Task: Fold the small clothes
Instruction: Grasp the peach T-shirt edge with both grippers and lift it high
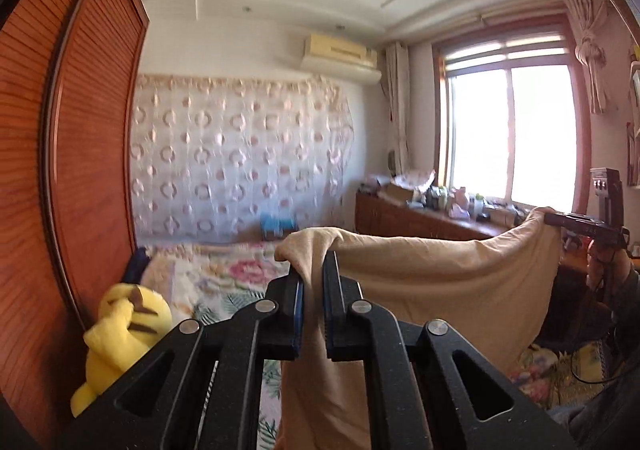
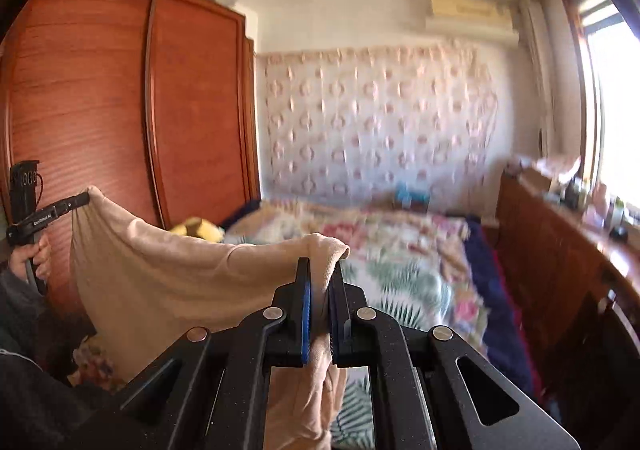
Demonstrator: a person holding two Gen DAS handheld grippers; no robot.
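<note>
A beige cloth garment (image 1: 440,282) hangs in the air, stretched between both grippers above the bed. My left gripper (image 1: 314,262) is shut on one top corner of it; the fabric bunches over the fingertips and drops between the blue pads. In the right wrist view my right gripper (image 2: 320,270) is shut on the other top corner of the beige garment (image 2: 160,278). Each view also shows the other gripper pinching the far corner: the right gripper (image 1: 550,216) at the right edge, the left gripper (image 2: 86,198) at the left, with a hand on its handle.
A bed with a floral cover (image 2: 400,250) lies below and ahead. A yellow plush toy (image 1: 124,330) sits by the red-brown wardrobe (image 1: 80,170). A cluttered wooden cabinet (image 1: 420,218) runs under the window (image 1: 512,130). A patterned curtain (image 1: 240,154) covers the far wall.
</note>
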